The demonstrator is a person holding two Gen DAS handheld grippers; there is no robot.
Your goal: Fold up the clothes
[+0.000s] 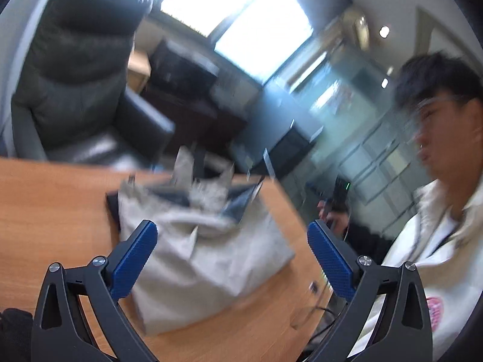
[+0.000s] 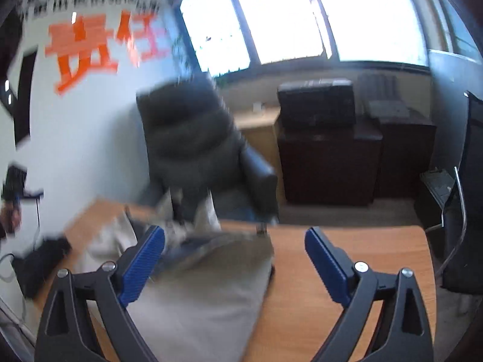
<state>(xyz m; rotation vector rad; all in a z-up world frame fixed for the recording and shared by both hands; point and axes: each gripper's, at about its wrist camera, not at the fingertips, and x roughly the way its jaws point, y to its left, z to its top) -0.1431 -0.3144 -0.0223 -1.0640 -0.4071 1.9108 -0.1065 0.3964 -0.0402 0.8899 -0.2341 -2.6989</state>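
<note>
A: Two grippers are seen above one wooden tabletop (image 1: 54, 205). In the left wrist view, the left gripper (image 1: 232, 259) is held over the tabletop with its blue pads (image 1: 134, 259) spread wide apart; nothing is clamped between them.

B: And the garment?

A: A pale grey garment (image 1: 211, 265) is laid in a rumpled heap on the tabletop, reaching toward the far edge, where a darker blue-grey piece (image 1: 238, 202) is seen among its folds. The picture is blurred, so the kind of clothing cannot be told. A black office chair (image 1: 75, 69) is seen beyond the far edge, and a person in a white top (image 1: 428, 259) is seen at the right.

B: What is shown in the right wrist view?

A: The right gripper (image 2: 234, 259) is likewise held with its jaws apart and empty. The same garment (image 2: 199, 295) is seen under its left finger (image 2: 142, 262), toward the tabletop's left side, while bare wood (image 2: 347, 316) is seen under the right finger. The chair (image 2: 193, 141) is placed behind the far edge, with dark cabinets (image 2: 329, 157) under bright windows (image 2: 283, 15).
</note>
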